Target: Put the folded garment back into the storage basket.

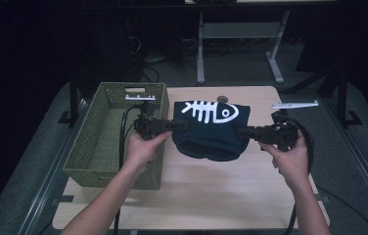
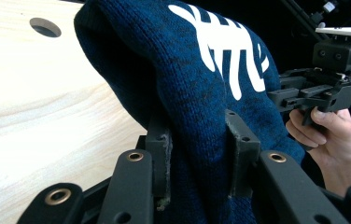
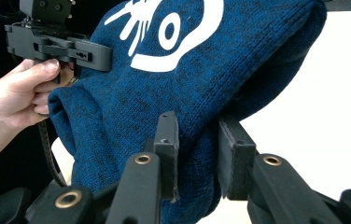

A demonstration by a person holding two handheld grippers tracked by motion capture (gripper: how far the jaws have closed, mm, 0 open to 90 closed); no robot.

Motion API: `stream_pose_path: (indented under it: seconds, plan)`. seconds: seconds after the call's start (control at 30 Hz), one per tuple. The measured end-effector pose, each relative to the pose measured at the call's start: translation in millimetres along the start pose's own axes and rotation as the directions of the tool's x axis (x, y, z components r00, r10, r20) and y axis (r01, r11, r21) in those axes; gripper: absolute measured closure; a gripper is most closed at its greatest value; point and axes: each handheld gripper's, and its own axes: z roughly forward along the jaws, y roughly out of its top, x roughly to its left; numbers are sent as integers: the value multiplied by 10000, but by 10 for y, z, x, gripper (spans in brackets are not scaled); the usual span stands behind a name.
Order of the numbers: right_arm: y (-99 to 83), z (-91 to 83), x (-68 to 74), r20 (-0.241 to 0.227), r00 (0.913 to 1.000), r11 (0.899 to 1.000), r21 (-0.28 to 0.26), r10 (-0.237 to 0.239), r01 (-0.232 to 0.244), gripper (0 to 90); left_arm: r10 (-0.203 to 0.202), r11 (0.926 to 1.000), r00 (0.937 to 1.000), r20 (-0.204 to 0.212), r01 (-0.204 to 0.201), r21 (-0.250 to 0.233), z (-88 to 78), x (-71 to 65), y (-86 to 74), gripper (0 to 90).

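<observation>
A dark blue knitted garment [image 1: 211, 129] with a white fish-skeleton print hangs folded just above the light wooden table [image 1: 196, 196]. My left gripper [image 1: 181, 125] is shut on its left edge, and in the left gripper view the jaws [image 2: 199, 149] pinch a thick fold of the knit [image 2: 197, 70]. On the opposite edge my right gripper [image 1: 243, 131] is shut too, its jaws [image 3: 197, 149] clamped on the blue fabric [image 3: 187, 84]. Each gripper view shows the other hand and gripper at the far side of the garment [image 2: 313, 93] [image 3: 57, 44].
A green woven basket [image 1: 113, 176] stands on the table's left side, right beside my left hand. A small round hole [image 1: 222, 99] sits at the table's far edge. Behind the table are the legs of a desk [image 1: 200, 54] on a dark floor.
</observation>
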Motion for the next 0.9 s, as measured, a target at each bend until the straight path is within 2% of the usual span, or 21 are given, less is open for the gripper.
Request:
stream_pose_path:
  seconds: [0.9]
  plan:
    - [243, 308, 249, -453, 9979, 9988, 155, -458, 466, 719, -257, 9993, 9993, -281, 249, -284, -447, 108, 34, 674]
